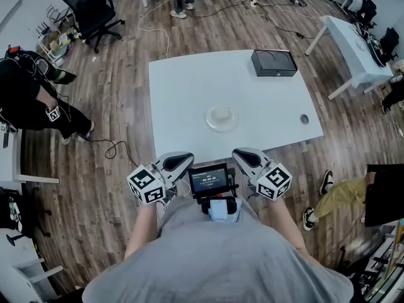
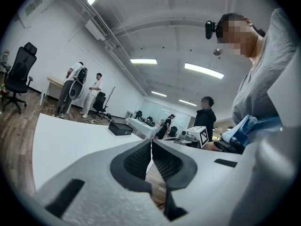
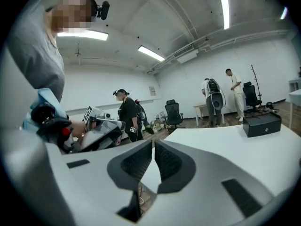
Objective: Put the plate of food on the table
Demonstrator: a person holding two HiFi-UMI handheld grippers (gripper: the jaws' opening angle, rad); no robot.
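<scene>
left gripper (image 1: 187,160): pinched shut, empty. right gripper (image 1: 238,154): drawn all but together, nothing between. held side by side, close to the body. plate of food (image 1: 222,118): resting on the white table (image 1: 183,93), well ahead of both tips, roughly midway between them.

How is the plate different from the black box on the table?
The plate is round, pale and low; the black box is rectangular, dark and taller. The plate sits near the middle of the table; the black box sits by its far right corner. The plate carries pale food; the black box looks shut. Both rest on the same white table.
</scene>
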